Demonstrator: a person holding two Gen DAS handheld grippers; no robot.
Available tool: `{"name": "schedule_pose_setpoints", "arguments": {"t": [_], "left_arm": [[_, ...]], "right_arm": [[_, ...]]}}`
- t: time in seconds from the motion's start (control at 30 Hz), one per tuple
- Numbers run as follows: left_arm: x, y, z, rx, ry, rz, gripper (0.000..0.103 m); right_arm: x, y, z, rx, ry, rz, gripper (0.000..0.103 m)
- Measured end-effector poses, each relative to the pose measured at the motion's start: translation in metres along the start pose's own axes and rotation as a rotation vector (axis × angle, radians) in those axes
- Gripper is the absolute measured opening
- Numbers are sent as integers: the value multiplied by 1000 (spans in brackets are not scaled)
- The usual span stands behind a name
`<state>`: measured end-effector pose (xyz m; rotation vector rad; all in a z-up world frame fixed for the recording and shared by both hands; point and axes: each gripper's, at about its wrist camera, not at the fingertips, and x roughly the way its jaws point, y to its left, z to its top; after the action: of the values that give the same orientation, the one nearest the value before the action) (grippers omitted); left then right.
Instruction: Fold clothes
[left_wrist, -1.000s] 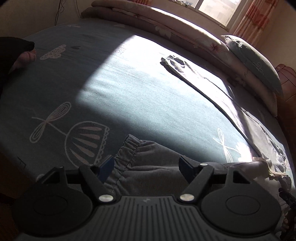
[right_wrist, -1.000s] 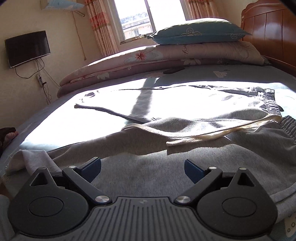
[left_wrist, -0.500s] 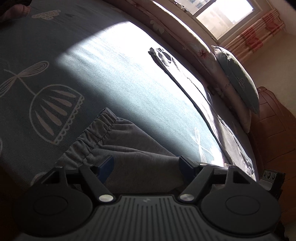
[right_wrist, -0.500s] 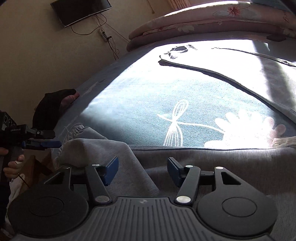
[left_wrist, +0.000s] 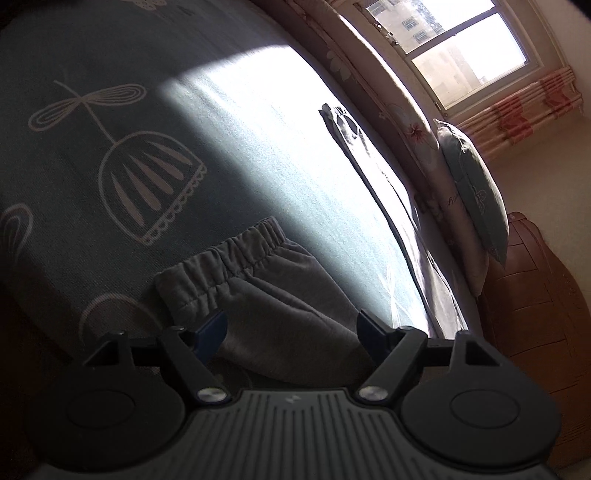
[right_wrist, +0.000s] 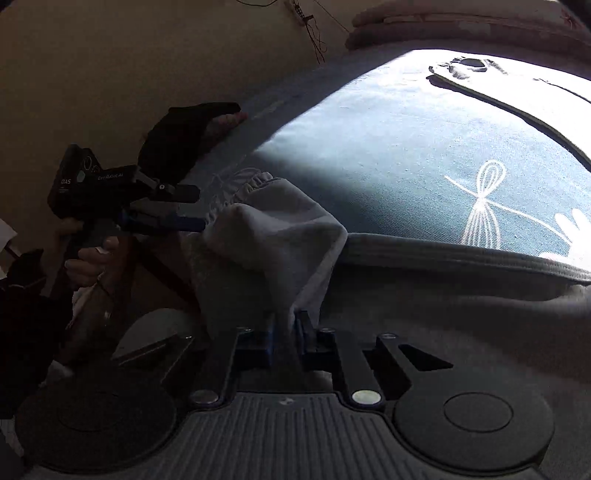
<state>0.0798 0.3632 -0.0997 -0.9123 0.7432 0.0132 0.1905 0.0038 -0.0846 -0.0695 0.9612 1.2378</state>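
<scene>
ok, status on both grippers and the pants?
Right gripper just closed, pinching grey pants fabric. Left gripper open over the cuff, nothing gripped. Nothing in the way.

A teal patterned bed (left_wrist: 122, 122) carries grey sweatpants (left_wrist: 266, 288), probably another flat garment (right_wrist: 517, 92), and pillows (left_wrist: 476, 192).

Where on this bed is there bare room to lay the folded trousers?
The widest bare patch is the sunlit sheet between the grey trousers' cuff and the flat garment by the folded quilt. The near edge is crowded: right gripper pinches trouser fabric, left gripper open over the cuff.
</scene>
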Motion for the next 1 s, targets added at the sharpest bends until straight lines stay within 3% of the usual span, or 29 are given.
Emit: {"name": "schedule_pose_setpoints", "arguments": {"t": [0.1, 0.2, 0.33, 0.53, 0.63, 0.8, 0.97, 1.0], "left_arm": [[-4, 6, -4, -35, 4, -15, 77], [-7, 9, -8, -49, 4, -11, 77], [-10, 8, -10, -41, 5, -15, 77], [-11, 5, -10, -20, 4, -42, 77], [-9, 7, -10, -20, 5, -58, 77], [-9, 16, -12, -63, 10, -121, 77], [-7, 25, -13, -115, 26, -192, 79], [-5, 27, -13, -120, 34, -203, 80]], "right_arm": [[2, 24, -19, -77, 67, 14, 15], [7, 37, -36, -110, 113, -4, 22], [-4, 32, -38, -56, 67, 6, 24], [-24, 11, 6, 40, -81, 43, 31], [-13, -3, 40, 80, -104, 55, 33], [52, -26, 93, 119, -17, 36, 38], [101, -27, 103, 80, 96, 13, 38], [104, -23, 103, 69, 93, 14, 31]]}}
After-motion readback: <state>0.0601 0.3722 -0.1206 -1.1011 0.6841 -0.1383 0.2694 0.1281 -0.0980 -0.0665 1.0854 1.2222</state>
